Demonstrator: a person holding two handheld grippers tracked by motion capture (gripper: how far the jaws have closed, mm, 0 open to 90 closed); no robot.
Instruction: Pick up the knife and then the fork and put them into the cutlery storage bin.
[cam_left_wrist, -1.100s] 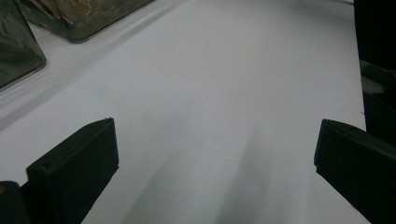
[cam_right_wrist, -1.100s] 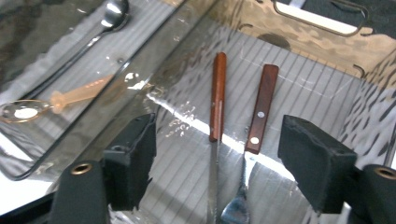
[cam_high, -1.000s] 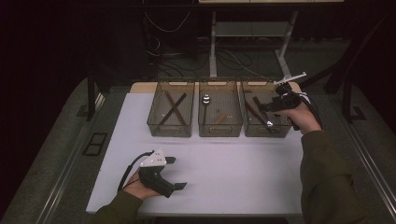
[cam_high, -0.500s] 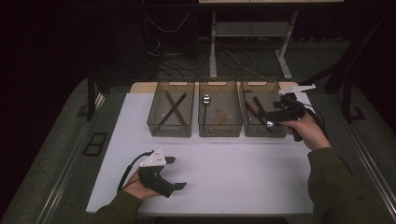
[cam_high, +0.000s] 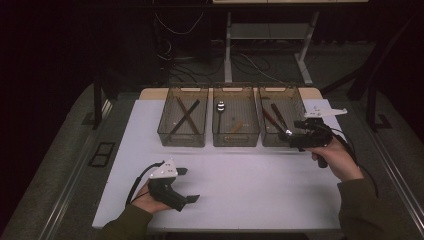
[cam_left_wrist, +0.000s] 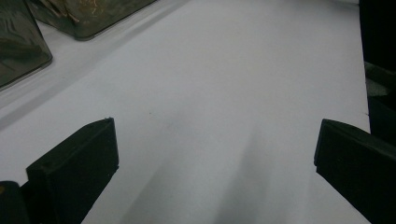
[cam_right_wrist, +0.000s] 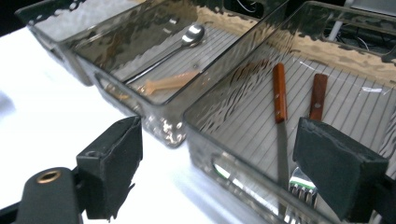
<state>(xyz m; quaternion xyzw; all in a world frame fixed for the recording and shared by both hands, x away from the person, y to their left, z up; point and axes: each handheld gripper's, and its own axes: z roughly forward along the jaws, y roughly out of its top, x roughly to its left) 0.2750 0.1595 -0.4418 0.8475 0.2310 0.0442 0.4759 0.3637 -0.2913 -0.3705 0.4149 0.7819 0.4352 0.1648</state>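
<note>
Left hand-held gripper (cam_high: 187, 185) rests low on the white desk (cam_high: 250, 195), near the front edge, jaws wide apart with nothing between them; the left gripper view shows bare desk between its jaws. It sits well apart from the bins.

Three clear bins stand in a row at the far side of the desk. Left bin (cam_high: 183, 122): two dark sticks crossed. Middle bin (cam_high: 235, 125): a spoon (cam_high: 220, 107) and a small tan piece (cam_high: 236, 126). Right bin (cam_high: 280, 120): two wood-handled knives (cam_right_wrist: 279, 93) and a fork (cam_right_wrist: 301, 186), whose tines are at the near end in the right gripper view.

Right hand-held gripper (cam_high: 290, 136) is at the right bin's front right corner, pointing left toward it, jaws wide, nothing held. In the right gripper view the jaws frame the bin's near wall, with the knives and fork just beyond.

Step, as I read it: sorting cutlery into bins; the right hand looks empty beside the right bin, either between items or lining up on one.

Next move, if picking from that bin: lift over the near wall, tip down, centre the jaws across one handle, avoid clipping the neighbouring knife or the bin wall. Handles lie close together, so a narrow approach is needed.
</note>
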